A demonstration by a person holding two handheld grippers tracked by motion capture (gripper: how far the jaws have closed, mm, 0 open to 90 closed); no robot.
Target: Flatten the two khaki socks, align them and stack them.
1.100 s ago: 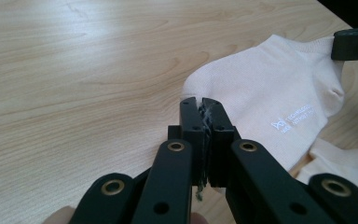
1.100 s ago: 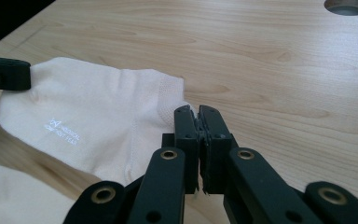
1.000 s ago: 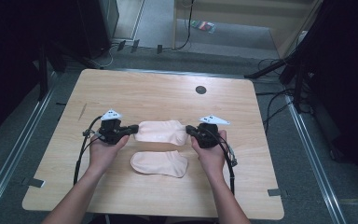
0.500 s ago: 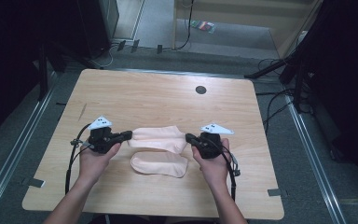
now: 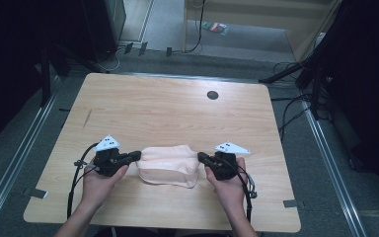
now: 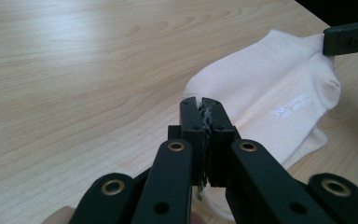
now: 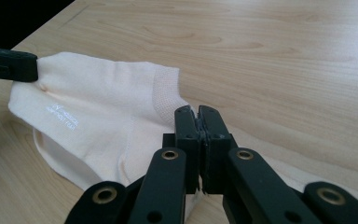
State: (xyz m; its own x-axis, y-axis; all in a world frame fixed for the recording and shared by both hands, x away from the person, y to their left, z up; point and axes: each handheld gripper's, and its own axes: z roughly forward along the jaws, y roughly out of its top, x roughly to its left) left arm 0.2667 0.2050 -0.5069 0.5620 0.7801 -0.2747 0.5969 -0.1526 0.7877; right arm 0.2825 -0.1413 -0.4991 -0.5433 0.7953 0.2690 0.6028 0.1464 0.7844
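Observation:
A pale pink ankle sock [image 5: 170, 165] is stretched between my two grippers near the table's front edge. It lies over a second pale sock, whose edge peeks out below it [image 5: 177, 181]. My left gripper [image 5: 139, 156] is shut on the sock's left end, with fabric pinched between the jaws [image 6: 200, 105]. My right gripper [image 5: 200, 157] is shut on the right end beside the ribbed cuff [image 7: 165, 93], jaws together on cloth [image 7: 196, 114]. The sock [image 6: 270, 88] has small white lettering. The lower sock's edge [image 7: 60, 161] sticks out underneath.
The wooden table [image 5: 168, 113] has a round black cable hole [image 5: 212, 95] at the back right. Black cables trail from both grippers over the front edge. Dark stands and cables stand on the floor around the table.
Both grippers have carried the sock toward the person's side. It lay behind the second sock a second ago and now covers most of it.

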